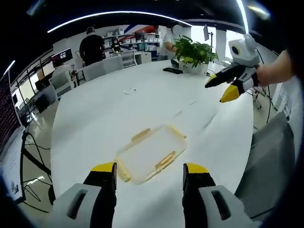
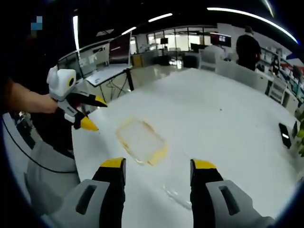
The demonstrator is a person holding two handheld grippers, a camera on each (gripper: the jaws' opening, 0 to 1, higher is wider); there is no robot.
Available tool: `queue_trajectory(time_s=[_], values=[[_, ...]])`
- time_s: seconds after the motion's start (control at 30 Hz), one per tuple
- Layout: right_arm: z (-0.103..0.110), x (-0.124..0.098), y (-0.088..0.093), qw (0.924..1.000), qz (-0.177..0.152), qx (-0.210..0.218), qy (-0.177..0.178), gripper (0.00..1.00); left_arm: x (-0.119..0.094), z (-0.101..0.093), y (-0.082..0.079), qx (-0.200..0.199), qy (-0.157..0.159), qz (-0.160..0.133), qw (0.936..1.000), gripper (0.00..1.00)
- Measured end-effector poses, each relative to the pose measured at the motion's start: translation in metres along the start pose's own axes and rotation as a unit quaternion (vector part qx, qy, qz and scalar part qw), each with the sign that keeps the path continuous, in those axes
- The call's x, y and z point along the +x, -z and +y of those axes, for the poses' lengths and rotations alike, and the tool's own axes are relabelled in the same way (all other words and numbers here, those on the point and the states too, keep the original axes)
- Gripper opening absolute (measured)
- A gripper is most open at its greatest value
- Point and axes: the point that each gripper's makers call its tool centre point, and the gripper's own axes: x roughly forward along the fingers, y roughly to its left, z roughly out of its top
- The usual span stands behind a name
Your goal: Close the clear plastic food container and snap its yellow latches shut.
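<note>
In the left gripper view, the left gripper (image 1: 149, 173) had its yellow-tipped jaws spread wide with nothing between them, hovering above the white table (image 1: 95, 123). Just ahead of the jaw tips, between their lines and apart from both, lay the clear plastic food container (image 1: 151, 153), flat on the table with its lid on. Yellow latches showed along its edges: one on the far side (image 1: 141, 135), one on the near side by the right jaw (image 1: 165, 159), and one at the near corner close to the left jaw (image 1: 123, 172); whether any was snapped down could not be told. Farther ahead and to the right, the right gripper (image 1: 222, 90) hung in the air above the table's edge, held by a hand (image 1: 273, 71), its jaws parted and empty. Beyond it, at the far side of the table, stood a potted plant (image 1: 194, 52) with a dark phone (image 1: 172, 71) beside it.

In the right gripper view, the right gripper (image 2: 158, 166) likewise stood wide open and held nothing. The container (image 2: 141, 140) lay ahead and slightly left of its jaws, well clear of them. Farther left, past the container, the left gripper (image 2: 92, 113) was raised over the table edge, jaws apart. A grey chair (image 2: 47, 175) sat below it.
</note>
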Motion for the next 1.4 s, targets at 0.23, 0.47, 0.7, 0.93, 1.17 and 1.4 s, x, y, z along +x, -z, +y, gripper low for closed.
queue_trajectory(time_s=[0.23, 0.47, 0.7, 0.93, 1.17, 1.4], values=[[0.000, 0.018, -0.006, 0.9995, 0.012, -0.021, -0.021, 0.51, 0.009, 0.013, 0.001, 0.015, 0.015, 0.008, 0.9997, 0.51], [0.004, 0.033, -0.013, 0.9979, 0.023, -0.043, -0.042, 0.51, 0.015, 0.025, -0.005, 0.035, 0.031, 0.011, 0.9988, 0.51], [0.009, 0.045, -0.018, 0.9930, 0.029, -0.091, -0.070, 0.51, 0.022, 0.036, -0.017, 0.063, 0.051, 0.009, 0.9966, 0.51], [0.012, 0.057, -0.016, 0.9864, 0.043, -0.129, -0.093, 0.51, 0.030, 0.044, -0.026, 0.110, 0.063, 0.012, 0.9919, 0.52], [0.011, 0.072, -0.017, 0.9823, 0.056, -0.143, -0.108, 0.50, 0.035, 0.056, -0.028, 0.143, 0.078, 0.019, 0.9865, 0.53], [0.011, 0.086, -0.017, 0.9766, 0.074, -0.147, -0.139, 0.51, 0.039, 0.051, -0.017, 0.187, 0.138, 0.046, 0.9715, 0.54]])
